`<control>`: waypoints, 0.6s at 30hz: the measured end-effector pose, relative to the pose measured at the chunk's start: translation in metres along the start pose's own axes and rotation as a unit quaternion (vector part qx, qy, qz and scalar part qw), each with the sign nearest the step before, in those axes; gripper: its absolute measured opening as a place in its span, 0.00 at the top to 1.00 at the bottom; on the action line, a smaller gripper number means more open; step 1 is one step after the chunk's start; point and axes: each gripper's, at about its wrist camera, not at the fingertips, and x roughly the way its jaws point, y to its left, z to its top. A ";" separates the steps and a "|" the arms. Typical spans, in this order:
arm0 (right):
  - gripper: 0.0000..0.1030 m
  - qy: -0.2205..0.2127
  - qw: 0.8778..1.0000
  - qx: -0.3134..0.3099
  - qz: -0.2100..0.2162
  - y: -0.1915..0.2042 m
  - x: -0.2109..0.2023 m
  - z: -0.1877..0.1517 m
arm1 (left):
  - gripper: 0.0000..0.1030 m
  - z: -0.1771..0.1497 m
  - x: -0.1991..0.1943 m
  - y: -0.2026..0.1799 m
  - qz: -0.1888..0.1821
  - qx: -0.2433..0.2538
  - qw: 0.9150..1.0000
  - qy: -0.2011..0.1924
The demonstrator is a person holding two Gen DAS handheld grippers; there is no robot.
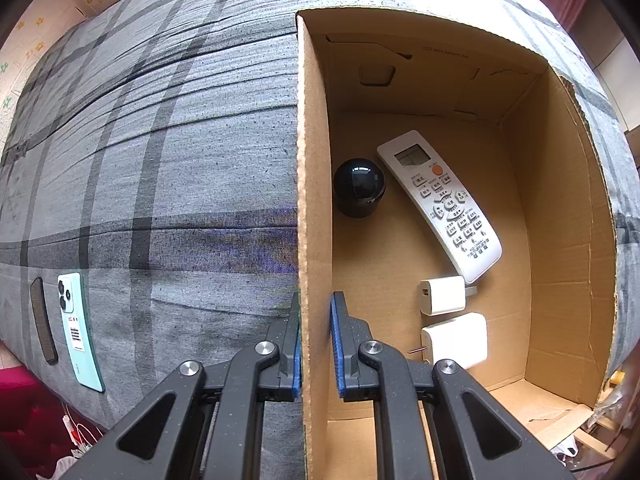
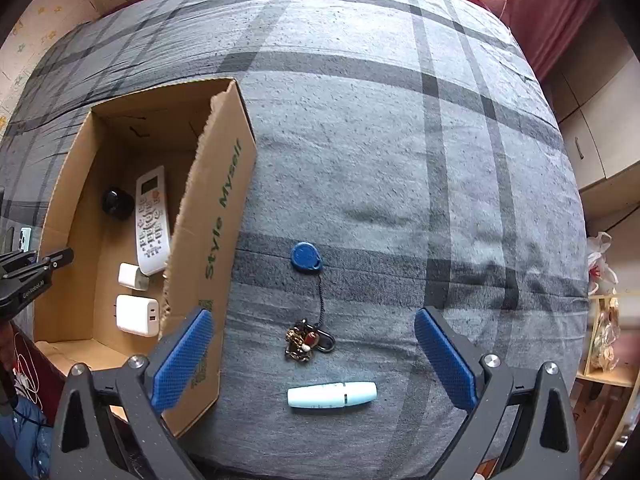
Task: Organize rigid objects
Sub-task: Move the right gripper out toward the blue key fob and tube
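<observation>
An open cardboard box (image 1: 568, 216) (image 2: 216, 216) lies on a grey plaid bed. It holds a white remote (image 1: 440, 204) (image 2: 151, 220), a black dome-shaped object (image 1: 359, 188) (image 2: 117, 202) and two white chargers (image 1: 442, 295) (image 1: 456, 342). My left gripper (image 1: 315, 344) is shut on the box's left wall. My right gripper (image 2: 316, 360) is open above a blue key fob (image 2: 306, 257) with a charm keyring (image 2: 304, 342) and a pale blue tube (image 2: 332, 394).
A mint phone (image 1: 78, 330) and a dark flat bar (image 1: 43, 320) lie on the bed left of the box. A red curtain (image 2: 548, 8) and wooden furniture (image 2: 600, 128) stand to the right of the bed.
</observation>
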 end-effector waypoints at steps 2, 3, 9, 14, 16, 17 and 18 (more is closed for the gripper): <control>0.00 0.007 1.000 0.001 -0.002 -0.005 0.005 -0.007 | 0.88 0.000 0.000 0.000 0.001 0.001 1.000 0.000; 0.00 0.010 1.000 0.001 -0.003 -0.007 0.008 -0.011 | 0.88 0.000 0.000 0.000 0.001 0.001 1.000 0.000; 0.00 0.028 1.000 0.006 0.000 -0.017 0.025 -0.031 | 0.88 0.001 0.001 0.000 0.002 0.002 1.000 0.001; 0.00 0.039 0.999 0.004 0.005 -0.020 0.039 -0.048 | 0.88 0.000 0.000 -0.001 0.004 0.006 1.000 0.000; 0.00 0.047 0.999 0.000 0.006 -0.020 0.046 -0.055 | 0.88 0.000 0.000 -0.002 0.004 0.006 1.000 0.000; 0.00 0.051 0.999 0.000 0.009 -0.020 0.050 -0.058 | 0.88 0.000 0.000 -0.002 0.004 0.007 1.000 0.000; 0.00 0.054 0.998 -0.001 0.010 -0.021 0.053 -0.061 | 0.88 0.000 0.000 -0.002 0.004 0.007 1.000 0.000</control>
